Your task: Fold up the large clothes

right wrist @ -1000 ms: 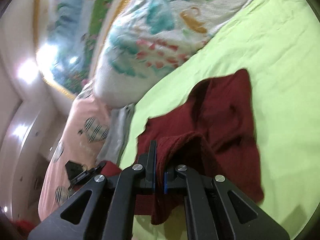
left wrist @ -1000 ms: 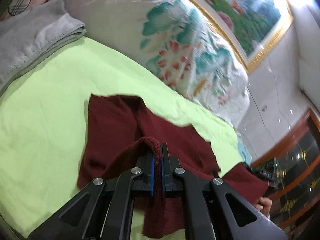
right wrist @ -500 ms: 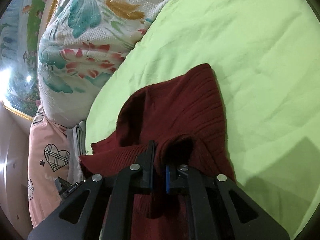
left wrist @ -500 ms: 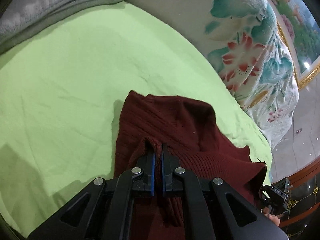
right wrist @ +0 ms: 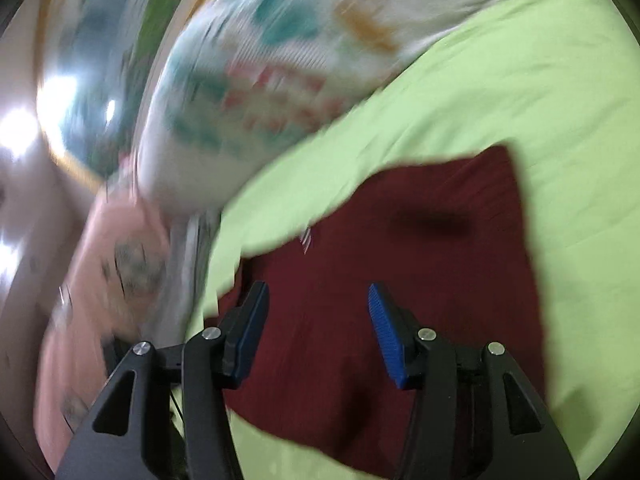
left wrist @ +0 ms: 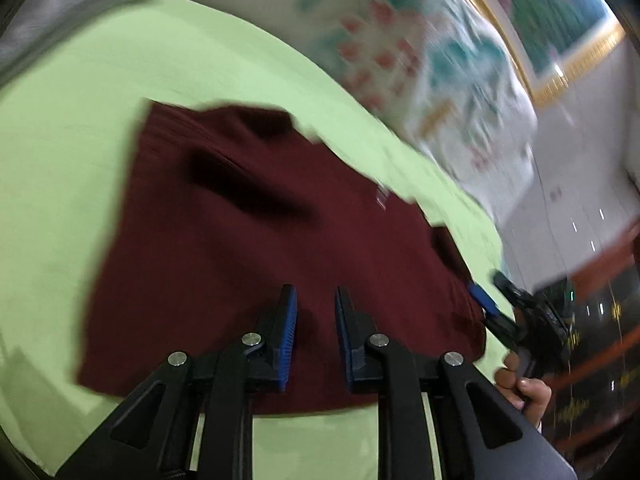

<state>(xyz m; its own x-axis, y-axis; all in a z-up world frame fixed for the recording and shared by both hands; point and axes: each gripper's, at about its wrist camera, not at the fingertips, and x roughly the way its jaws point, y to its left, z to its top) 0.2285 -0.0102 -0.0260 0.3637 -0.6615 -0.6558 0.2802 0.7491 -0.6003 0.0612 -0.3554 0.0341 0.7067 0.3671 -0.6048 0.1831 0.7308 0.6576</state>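
A dark red knitted garment (left wrist: 248, 248) lies folded flat on the light green bedsheet (left wrist: 72, 132). It also shows in the right wrist view (right wrist: 420, 280). My left gripper (left wrist: 316, 300) is open and empty, just above the garment's near edge. My right gripper (right wrist: 316, 300) is open wide and empty above the garment's near part. The right gripper also shows in the left wrist view (left wrist: 492, 304) at the garment's right corner, held by a hand. Both views are blurred by motion.
A floral quilt (left wrist: 420, 52) is piled along the far side of the bed. A grey folded blanket (left wrist: 60, 12) lies at the far left. A pink heart-print pillow (right wrist: 116, 264) sits to the left in the right wrist view. A framed painting (left wrist: 560, 12) hangs behind.
Both grippers have opened and let go of the red garment. The garment now lies flat on the sheet. Both grippers have pulled back a little.
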